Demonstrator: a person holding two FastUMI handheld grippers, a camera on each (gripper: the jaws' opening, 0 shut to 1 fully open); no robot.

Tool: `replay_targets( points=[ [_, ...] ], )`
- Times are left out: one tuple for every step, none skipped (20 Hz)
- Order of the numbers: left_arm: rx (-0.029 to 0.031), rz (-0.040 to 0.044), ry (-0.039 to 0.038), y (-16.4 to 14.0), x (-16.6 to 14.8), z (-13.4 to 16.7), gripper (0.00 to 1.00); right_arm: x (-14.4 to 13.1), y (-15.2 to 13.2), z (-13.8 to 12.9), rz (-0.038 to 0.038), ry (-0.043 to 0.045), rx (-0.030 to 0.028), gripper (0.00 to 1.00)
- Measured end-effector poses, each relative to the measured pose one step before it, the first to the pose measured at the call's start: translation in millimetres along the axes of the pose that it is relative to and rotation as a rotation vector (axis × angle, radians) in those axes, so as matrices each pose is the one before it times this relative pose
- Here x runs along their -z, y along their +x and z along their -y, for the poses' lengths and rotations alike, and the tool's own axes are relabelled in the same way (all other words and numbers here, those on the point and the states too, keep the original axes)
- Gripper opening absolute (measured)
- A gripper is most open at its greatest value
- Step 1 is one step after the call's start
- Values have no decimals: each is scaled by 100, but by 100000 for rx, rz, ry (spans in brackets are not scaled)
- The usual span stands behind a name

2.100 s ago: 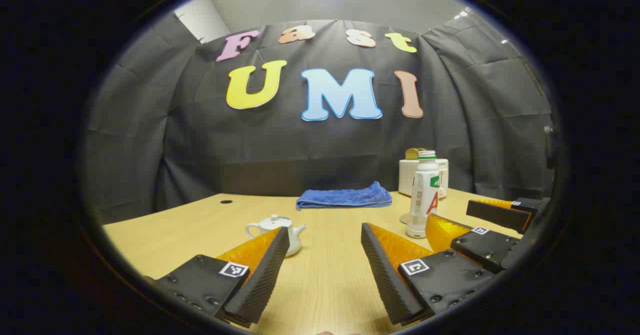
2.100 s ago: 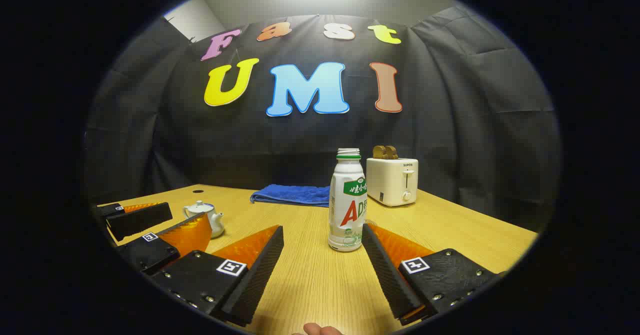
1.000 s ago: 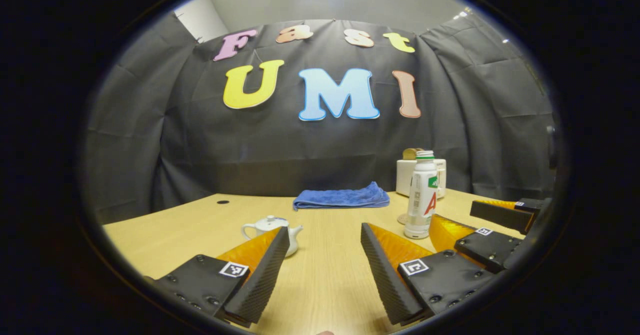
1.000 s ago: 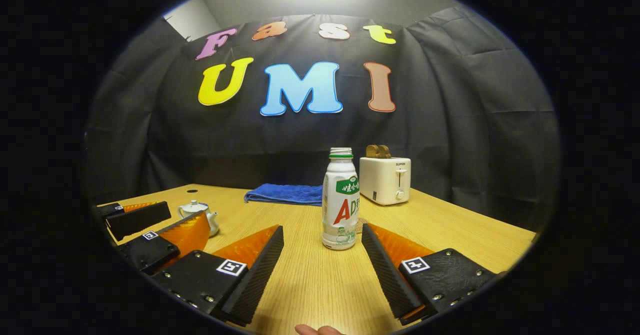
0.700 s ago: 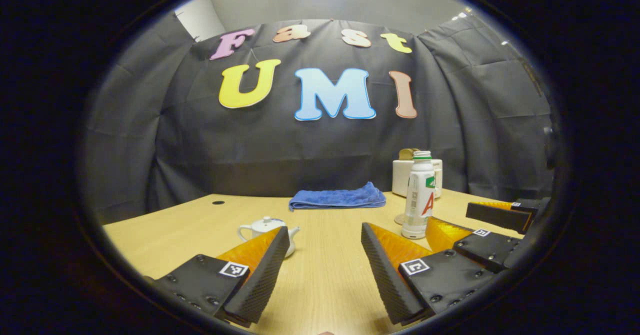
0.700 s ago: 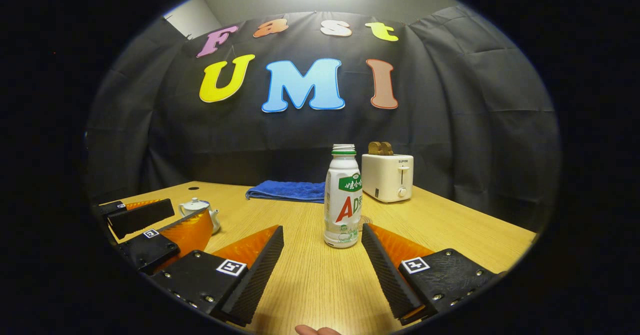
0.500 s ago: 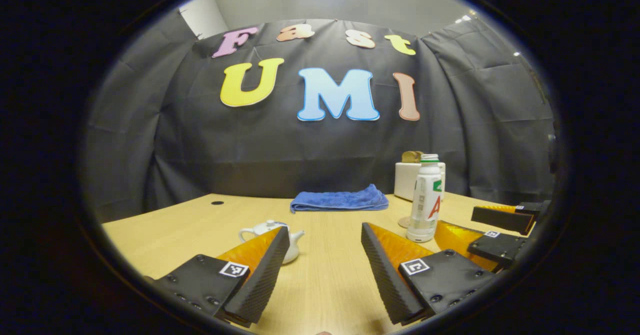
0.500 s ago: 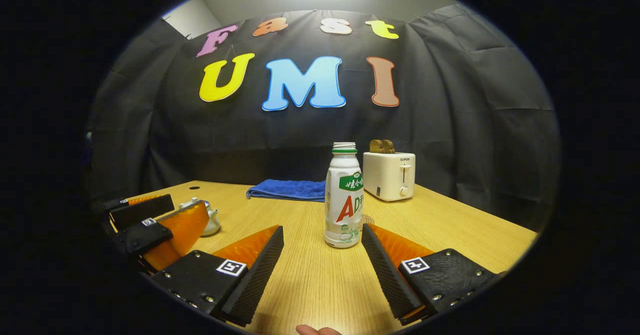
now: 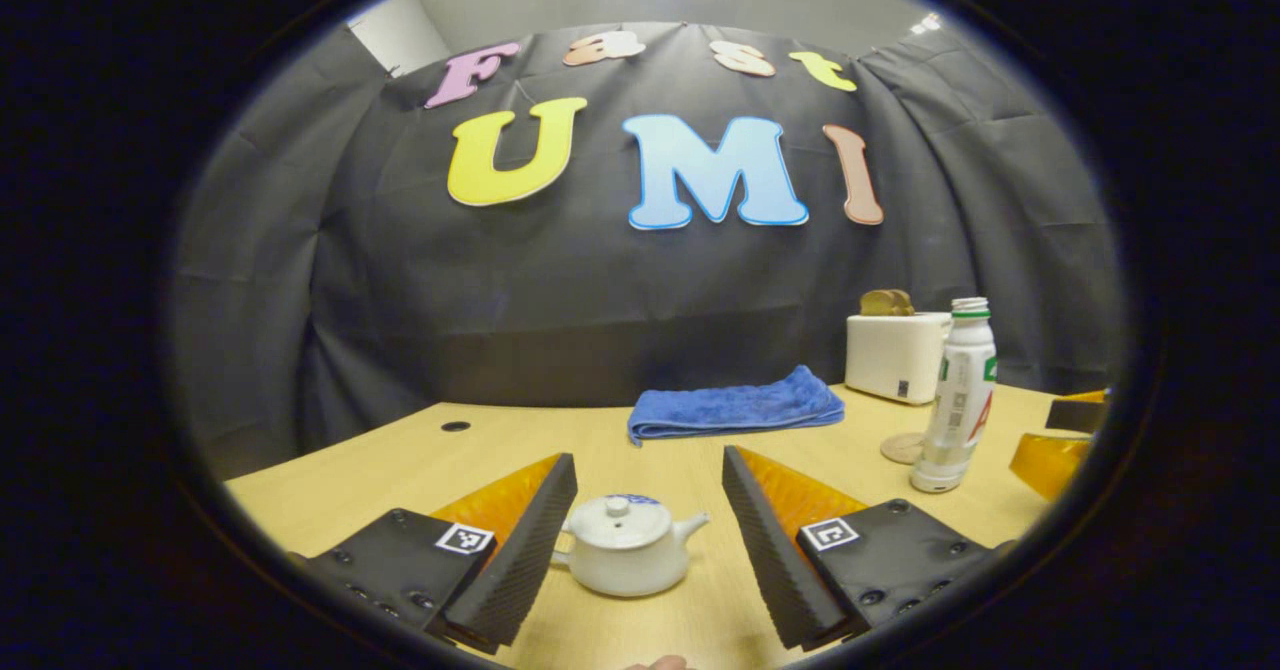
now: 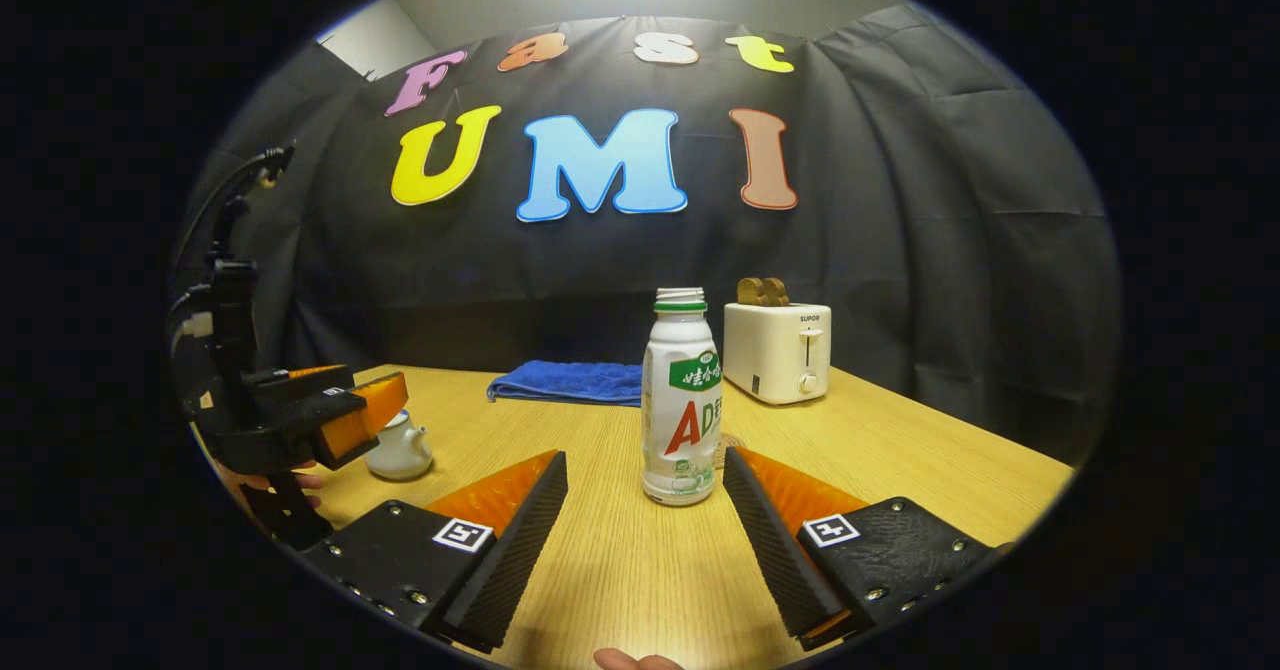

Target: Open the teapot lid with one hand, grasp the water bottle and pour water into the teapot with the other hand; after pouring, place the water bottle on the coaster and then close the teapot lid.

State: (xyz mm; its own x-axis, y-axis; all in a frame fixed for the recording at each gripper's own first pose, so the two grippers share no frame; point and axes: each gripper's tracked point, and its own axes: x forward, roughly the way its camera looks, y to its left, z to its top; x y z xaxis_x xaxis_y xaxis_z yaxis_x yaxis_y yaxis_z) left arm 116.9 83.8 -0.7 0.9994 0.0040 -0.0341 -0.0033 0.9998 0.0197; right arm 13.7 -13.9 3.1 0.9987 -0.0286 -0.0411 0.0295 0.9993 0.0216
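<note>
Both grippers gape open, left gripper (image 9: 640, 520) straddling the small white ceramic teapot (image 9: 625, 557), right gripper (image 10: 645, 520) near the white plastic water bottle (image 10: 680, 405); a clumsy pinch could topple either.

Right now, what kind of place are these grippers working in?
Probably a staged recording booth, not a real kitchen: black cloth wall draped behind a wooden table, with kitchen props set out, a teapot, bottle, toaster and blue towel.
</note>
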Motion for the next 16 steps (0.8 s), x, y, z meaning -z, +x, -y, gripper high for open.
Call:
replay_targets(
  points=[
    [-110, -164, -666, 605, -30, -220, 100, -153, 70, 214, 504, 233, 375, 97],
    [-538, -325, -52, 595, 126, -268, 100, -184, 67, 197, 278, 240, 206, 97],
    [-1209, -852, 1074, 694, 219, -521, 100, -40, 10, 100, 184, 172, 85, 97],
    [-1584, -2314, 829, 659, 757, -509, 100, -171, 28, 125, 220, 191, 183, 97],
    [-383, -3088, -725, 590, 824, -217, 100, -65, 57, 160, 227, 232, 189, 97],
    [828, -3506, -1713, 543, 664, 67, 100, -195, 13, 132, 218, 266, 167, 97],
    [763, 393, -1798, 466, -142, -182, 100, 16, -4, 2, 302, 372, -347, 97],
    [-112, -35, -485, 87, -57, -53, 100, -150, 9, -59, 520, 638, -733, 97],
    [28, -592, 150, 110, -51, -106, 100, -46, -54, 17, 353, 369, -179, 97],
    [1274, -309, 126, 91, 152, 277, 95, -115, 47, 126, 263, 96, 143, 97],
    [191, -486, 512, 225, 177, 123, 91, 43, -13, 155, 112, 95, 220, 97],
    [854, -911, 993, 38, 131, 122, 80, -144, 8, -17, 194, 470, -190, 97],
    [627, -1404, 971, 265, 89, 161, 69, 50, 45, 27, -335, 603, -181, 97],
    [-1044, -1060, 1182, -49, 135, -170, 58, -77, -25, -27, -104, 856, -417, 97],
    [-1255, 446, 1380, 33, -255, -95, 46, -67, -9, 19, 127, 961, -347, 97],
    [-279, 426, 363, 144, 222, 124, 46, -90, 27, 24, 262, 737, -174, 97]
  ],
)
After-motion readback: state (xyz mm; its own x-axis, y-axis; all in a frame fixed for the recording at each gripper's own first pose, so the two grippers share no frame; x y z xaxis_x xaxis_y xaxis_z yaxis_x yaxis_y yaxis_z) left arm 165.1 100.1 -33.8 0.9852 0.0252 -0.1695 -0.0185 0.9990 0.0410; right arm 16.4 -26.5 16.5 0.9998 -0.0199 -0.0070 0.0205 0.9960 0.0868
